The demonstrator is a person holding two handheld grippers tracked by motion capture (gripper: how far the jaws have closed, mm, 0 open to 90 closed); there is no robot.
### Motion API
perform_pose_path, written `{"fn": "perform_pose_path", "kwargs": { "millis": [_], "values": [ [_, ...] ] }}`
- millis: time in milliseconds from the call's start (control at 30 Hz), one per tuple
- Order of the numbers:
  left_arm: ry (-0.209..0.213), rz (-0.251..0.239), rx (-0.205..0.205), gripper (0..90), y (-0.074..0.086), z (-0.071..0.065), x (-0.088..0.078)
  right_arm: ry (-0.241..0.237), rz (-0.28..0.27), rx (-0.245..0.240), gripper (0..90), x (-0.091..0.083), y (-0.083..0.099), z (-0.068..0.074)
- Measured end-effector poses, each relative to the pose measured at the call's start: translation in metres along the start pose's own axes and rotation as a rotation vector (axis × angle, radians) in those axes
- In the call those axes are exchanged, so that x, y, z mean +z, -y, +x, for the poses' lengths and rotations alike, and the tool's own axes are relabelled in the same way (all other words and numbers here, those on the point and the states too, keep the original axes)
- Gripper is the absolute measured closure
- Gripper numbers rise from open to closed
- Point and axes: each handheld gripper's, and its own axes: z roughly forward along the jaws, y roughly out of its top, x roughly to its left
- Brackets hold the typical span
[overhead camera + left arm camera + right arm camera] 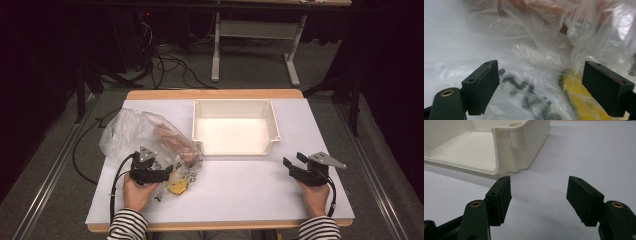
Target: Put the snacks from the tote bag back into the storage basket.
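Your left gripper [167,173] stands wide open over the clear plastic bag [135,132] at the table's left, holding nothing. Your right gripper [295,163] waits open and empty near the white tray [235,105]. Next, I think, you must pinch the film firmly.

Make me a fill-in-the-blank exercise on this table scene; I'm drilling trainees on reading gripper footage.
1. The crumpled clear plastic bag lies to the ____ of the cream rectangular plastic tray in the high view.
2. The left gripper has its fingers spread ____ over the bag.
3. The right gripper hovers over the ____ tabletop, holding nothing.
4. Inside, the tray is ____.

Missing words: left; open; white; empty
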Motion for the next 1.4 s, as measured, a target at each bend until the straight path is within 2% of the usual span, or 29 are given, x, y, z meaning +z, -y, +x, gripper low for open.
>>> {"fn": "perform_pose_path", "kwargs": {
  "millis": [267, 433, 500, 567, 633, 667, 700, 867, 967, 1167, 1300, 1400],
  "values": [
    [-0.022, 0.053, 0.003, 15.5, 0.003, -0.001, 0.013, 0.000, 0.005, -0.006, 36.9, 0.001, 0.000, 0.000],
    [-0.031, 0.055, 0.018, 16.1, 0.006, -0.002, 0.015, 0.000, 0.009, -0.010, 36.9, 0.001, 0.000, 0.000],
    [-0.018, 0.039, -0.002, 16.2, 0.008, 0.000, 0.016, 0.001, 0.008, -0.006, 37.0, 0.001, 0.000, 0.000],
    [-0.014, 0.026, 0.002, 17.5, 0.010, 0.000, 0.016, 0.002, 0.005, -0.008, 37.0, 0.000, 0.000, 0.001],
    [-0.002, 0.015, 0.012, 25.8, 0.010, -0.003, 0.015, 0.001, 0.011, -0.006, 37.1, 0.001, 0.000, 0.001],
    [0.004, 0.011, 0.021, 34.5, 0.010, -0.004, 0.014, -0.001, 0.016, -0.005, 37.0, 0.002, 0.000, 0.000],
    [0.015, 0.009, 0.030, 34.5, 0.010, -0.005, 0.014, -0.001, 0.016, -0.005, 37.0, 0.002, 0.000, 0.000],
    [0.023, -0.005, 0.030, 49.8, 0.011, -0.005, 0.013, 0.003, 0.006, -0.007, 37.0, 0.000, 0.000, 0.001],
    [0.031, -0.008, 0.033, 65.0, 0.011, -0.006, 0.012, 0.004, 0.006, -0.007, 37.0, 0.001, 0.000, 0.001],
    [0.049, 0.000, 0.030, 86.6, 0.009, -0.005, 0.011, 0.003, 0.005, -0.005, 36.9, 0.000, 0.000, 0.000],
    [0.077, 0.010, 0.010, 89.8, 0.008, -0.002, 0.010, 0.001, 0.000, 0.002, 36.9, 0.000, 0.000, 0.000],
    [0.088, 0.022, 0.025, 90.0, 0.007, -0.003, 0.009, 0.000, -0.004, 0.004, 36.9, 0.000, 0.000, 0.000]
  ]
}}
